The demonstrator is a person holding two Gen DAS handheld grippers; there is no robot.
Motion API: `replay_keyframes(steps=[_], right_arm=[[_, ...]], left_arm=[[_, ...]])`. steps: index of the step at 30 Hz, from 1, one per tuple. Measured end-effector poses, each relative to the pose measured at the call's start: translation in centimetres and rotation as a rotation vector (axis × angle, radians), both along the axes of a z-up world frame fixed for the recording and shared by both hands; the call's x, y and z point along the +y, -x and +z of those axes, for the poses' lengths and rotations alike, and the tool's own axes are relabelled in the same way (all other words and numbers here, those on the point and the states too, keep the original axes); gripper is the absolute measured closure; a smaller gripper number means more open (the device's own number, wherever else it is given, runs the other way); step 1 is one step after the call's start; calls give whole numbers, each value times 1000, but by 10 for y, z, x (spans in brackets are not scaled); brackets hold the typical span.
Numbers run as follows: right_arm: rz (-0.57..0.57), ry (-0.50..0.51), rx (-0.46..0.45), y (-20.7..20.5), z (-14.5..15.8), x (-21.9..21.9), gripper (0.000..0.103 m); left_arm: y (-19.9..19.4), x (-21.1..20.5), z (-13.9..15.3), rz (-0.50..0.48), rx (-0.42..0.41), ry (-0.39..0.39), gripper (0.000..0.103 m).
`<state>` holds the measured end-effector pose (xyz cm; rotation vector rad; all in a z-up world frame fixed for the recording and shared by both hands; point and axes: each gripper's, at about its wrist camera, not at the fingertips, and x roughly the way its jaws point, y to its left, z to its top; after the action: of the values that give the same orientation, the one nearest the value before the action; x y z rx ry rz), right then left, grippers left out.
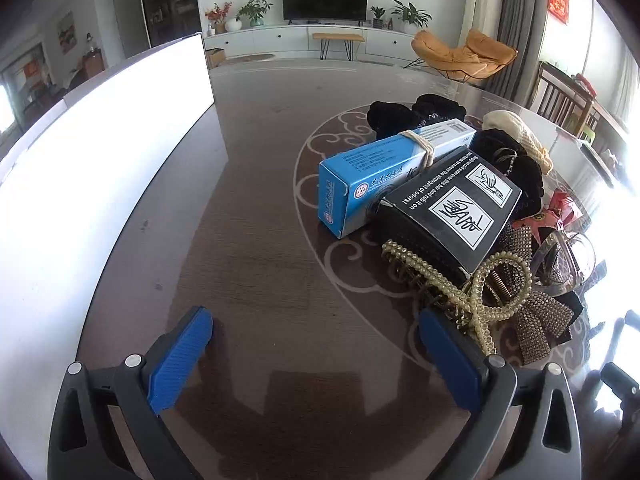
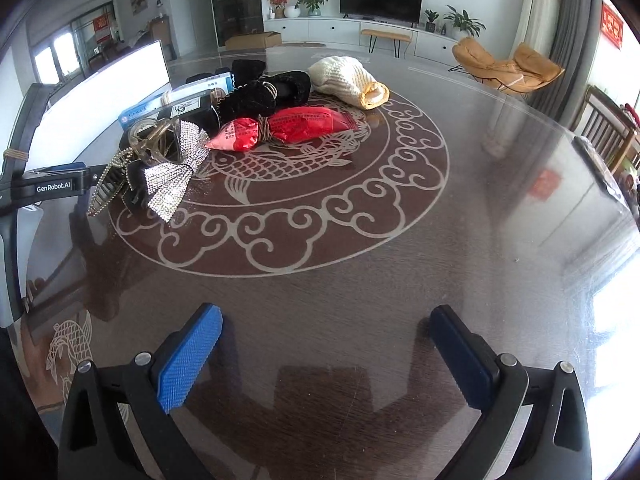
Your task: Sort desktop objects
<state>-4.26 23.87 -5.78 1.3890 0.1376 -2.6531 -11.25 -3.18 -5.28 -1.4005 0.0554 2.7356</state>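
A heap of small items lies on a dark round table [image 1: 260, 264]. In the left wrist view a blue carton [image 1: 372, 176] tied with string leans against a black box [image 1: 448, 208], with a pearl hair clip [image 1: 460, 292] and a rhinestone bow [image 1: 536, 320] in front. My left gripper [image 1: 316, 322] is open over bare table, its right finger beside the pearl clip. In the right wrist view I see a red packet [image 2: 288, 128], a cream knitted pouch [image 2: 348, 80], black fabric items [image 2: 264, 92] and the bow [image 2: 172, 176]. My right gripper [image 2: 326, 322] is open, nothing between its fingers.
A white tray or board [image 1: 92, 184] stands along the table's left side. The left gripper's body [image 2: 40, 188] shows at the left edge of the right wrist view. A wooden chair [image 1: 560, 100] stands beyond the table's far right rim.
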Motion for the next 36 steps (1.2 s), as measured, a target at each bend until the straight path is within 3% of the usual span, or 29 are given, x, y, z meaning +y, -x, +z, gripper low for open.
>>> replay_keyframes(steps=[36], right_arm=[[-1, 1, 0, 0, 0, 0, 0]], left_arm=[[2, -3, 1, -4, 0, 0, 0]])
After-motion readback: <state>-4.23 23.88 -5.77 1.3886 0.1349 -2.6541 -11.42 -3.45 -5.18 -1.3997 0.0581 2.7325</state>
